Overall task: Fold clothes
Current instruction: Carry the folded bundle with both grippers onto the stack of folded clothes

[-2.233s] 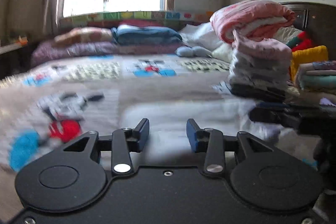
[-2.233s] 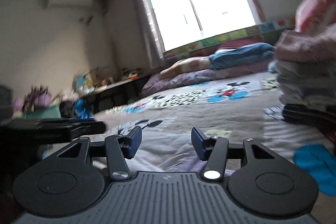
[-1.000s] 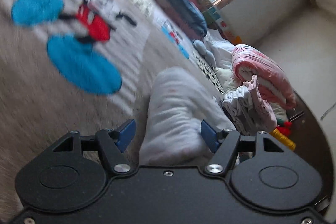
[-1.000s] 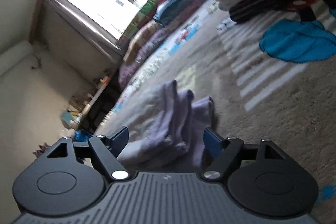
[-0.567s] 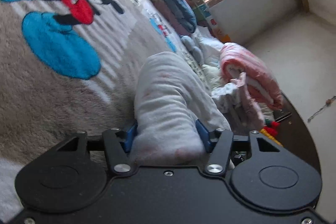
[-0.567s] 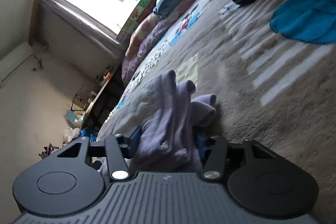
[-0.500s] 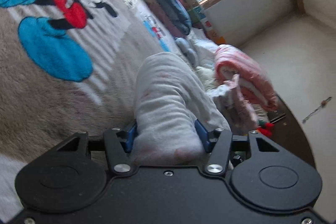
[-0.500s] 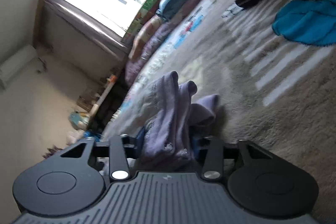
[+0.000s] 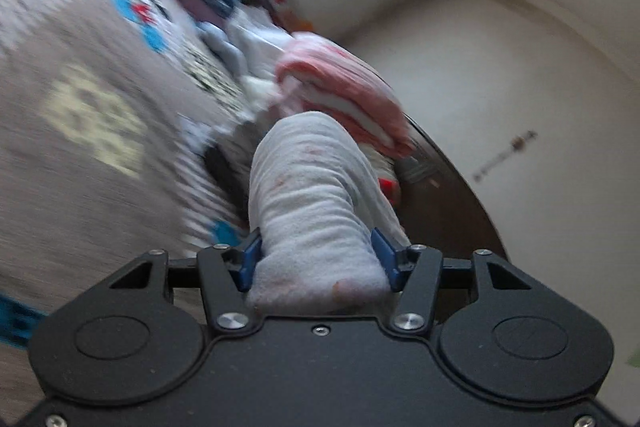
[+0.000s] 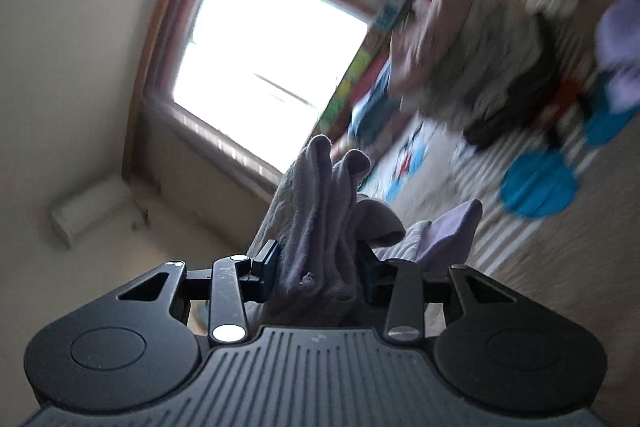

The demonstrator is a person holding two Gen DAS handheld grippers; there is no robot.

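garment [image 9: 316, 203]: pale white-grey in left view, lavender in right view. Blanket [image 9: 80, 147] under it: beige, white stripes, blue/red cartoon patches. Folded quilt [image 9: 344, 95] behind garment: pink-and-white.

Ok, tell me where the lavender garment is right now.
The lavender garment is bunched between the right gripper fingers, centre of the right wrist view, below the window.

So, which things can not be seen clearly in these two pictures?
- Left wrist view: left gripper grips a white garment; its far end is out of sight; bedspread motion-blurred.
- Right wrist view: right gripper pinches purple fabric; clothes stack blurred.
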